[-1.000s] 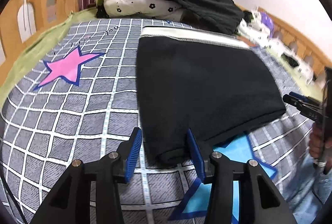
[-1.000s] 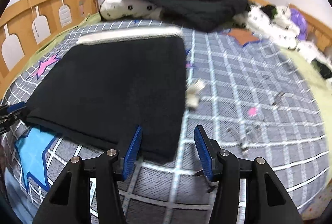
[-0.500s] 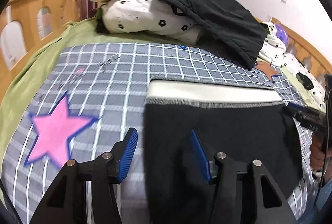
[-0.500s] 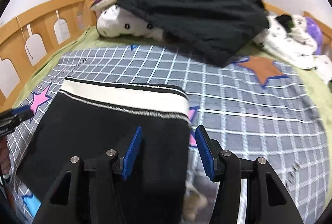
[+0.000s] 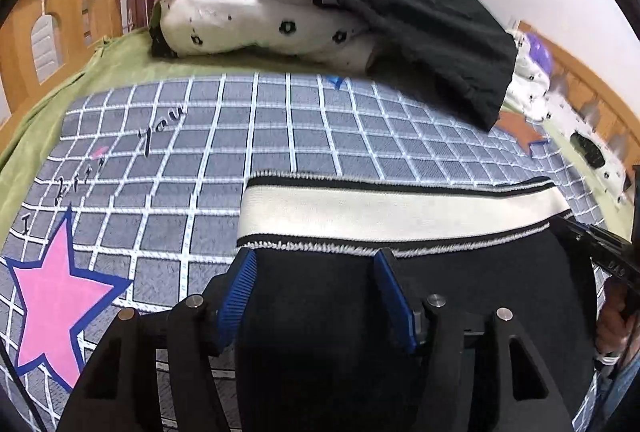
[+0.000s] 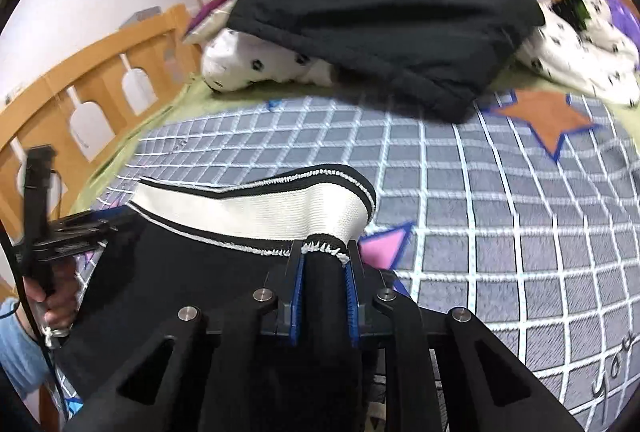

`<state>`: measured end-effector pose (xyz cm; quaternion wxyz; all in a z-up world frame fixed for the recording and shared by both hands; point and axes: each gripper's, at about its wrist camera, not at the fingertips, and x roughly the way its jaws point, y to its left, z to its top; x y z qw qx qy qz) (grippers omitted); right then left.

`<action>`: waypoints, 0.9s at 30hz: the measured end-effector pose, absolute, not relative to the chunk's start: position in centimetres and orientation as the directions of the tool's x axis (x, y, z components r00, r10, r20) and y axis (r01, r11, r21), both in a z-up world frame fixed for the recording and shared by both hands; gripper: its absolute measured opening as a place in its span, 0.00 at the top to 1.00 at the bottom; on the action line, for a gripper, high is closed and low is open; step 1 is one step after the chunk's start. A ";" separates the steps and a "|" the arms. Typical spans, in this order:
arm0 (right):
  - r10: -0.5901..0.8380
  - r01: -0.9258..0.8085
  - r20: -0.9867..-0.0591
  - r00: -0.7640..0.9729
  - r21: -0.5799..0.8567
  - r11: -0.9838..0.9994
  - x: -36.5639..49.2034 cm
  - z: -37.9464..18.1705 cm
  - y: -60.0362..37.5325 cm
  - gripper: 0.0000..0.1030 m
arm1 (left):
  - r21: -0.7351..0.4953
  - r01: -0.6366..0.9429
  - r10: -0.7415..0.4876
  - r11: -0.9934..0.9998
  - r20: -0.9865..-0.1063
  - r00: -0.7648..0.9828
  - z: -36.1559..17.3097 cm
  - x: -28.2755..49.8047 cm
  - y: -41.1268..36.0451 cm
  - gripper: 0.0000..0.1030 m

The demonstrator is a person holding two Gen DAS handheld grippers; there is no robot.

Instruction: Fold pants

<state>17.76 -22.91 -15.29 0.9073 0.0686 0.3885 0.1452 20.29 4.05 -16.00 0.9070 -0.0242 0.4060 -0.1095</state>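
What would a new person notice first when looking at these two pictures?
First, the black pants with their wide white waistband, lying on the grey checked bedspread close before both cameras. The right tongs are shut on the pants just below the waistband corner, while the left tongs hang open over the cloth. Behind, a dark garment drapes over spotted white bedding.

Black left gripper point(image 5: 314, 290) and right gripper point(image 6: 323, 298), ribbed blue pads, silver screws, light-blue sleeve point(image 6: 18, 352)
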 end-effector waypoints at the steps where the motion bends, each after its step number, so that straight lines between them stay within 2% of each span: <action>1: 0.288 -0.212 -0.692 0.662 0.196 0.957 17.8 -16.1 -22.5 0.84 | -0.108 0.179 -0.199 0.978 -0.742 0.640 -16.2 20.4 3.9 0.43; 3: 0.275 -0.220 -0.684 0.676 0.169 0.961 17.5 -15.8 -22.3 0.85 | -0.119 0.196 -0.221 0.973 -0.713 0.666 -15.4 19.4 4.3 0.44; 6: 0.324 -0.207 -0.643 0.695 0.252 0.945 16.6 -14.0 -23.4 0.85 | -0.129 0.261 -0.283 0.957 -0.627 0.726 -13.5 17.7 4.6 0.42; 8: 0.266 -0.193 -0.667 0.696 0.184 0.964 16.6 -14.4 -22.6 0.85 | -0.083 0.295 -0.282 0.952 -0.611 0.739 -13.0 17.5 4.0 0.42; 10: 0.194 -0.172 -0.702 0.685 0.102 0.980 17.2 -15.5 -21.7 0.81 | -0.021 0.284 -0.234 0.959 -0.623 0.746 -12.9 18.0 3.1 0.42; 11: 0.179 -0.162 -0.704 0.687 0.092 0.982 17.3 -15.5 -21.6 0.76 | -0.008 0.295 -0.234 0.955 -0.631 0.740 -13.0 18.3 2.6 0.42; 13: 0.172 -0.143 -0.713 0.680 0.101 0.985 17.5 -14.1 -21.6 0.74 | -0.003 0.309 -0.240 0.951 -0.639 0.731 -13.3 18.9 1.9 0.42; 16: 0.121 -0.127 -0.665 0.737 0.040 0.991 16.8 -12.3 -20.3 0.67 | -0.027 0.332 -0.259 0.943 -0.688 0.678 -14.9 20.6 0.9 0.42; 18: 0.116 -0.145 -0.646 0.755 0.008 0.989 17.0 -12.4 -19.0 0.61 | -0.005 0.317 -0.226 0.948 -0.712 0.665 -16.2 21.0 0.6 0.41; 20: 0.109 -0.141 -0.646 0.756 0.001 0.990 17.8 -13.4 -18.8 0.60 | 0.021 0.317 -0.211 0.948 -0.704 0.679 -16.4 20.8 0.3 0.41; 23: 0.104 -0.118 -0.700 0.706 0.028 0.993 19.5 -15.9 -19.3 0.60 | 0.027 0.318 -0.207 0.948 -0.706 0.677 -16.5 20.9 0.0 0.39; 27: 0.135 -0.107 -0.704 0.697 0.084 0.991 19.9 -16.1 -20.3 0.60 | 0.050 0.319 -0.193 0.946 -0.705 0.682 -16.6 20.8 -0.6 0.36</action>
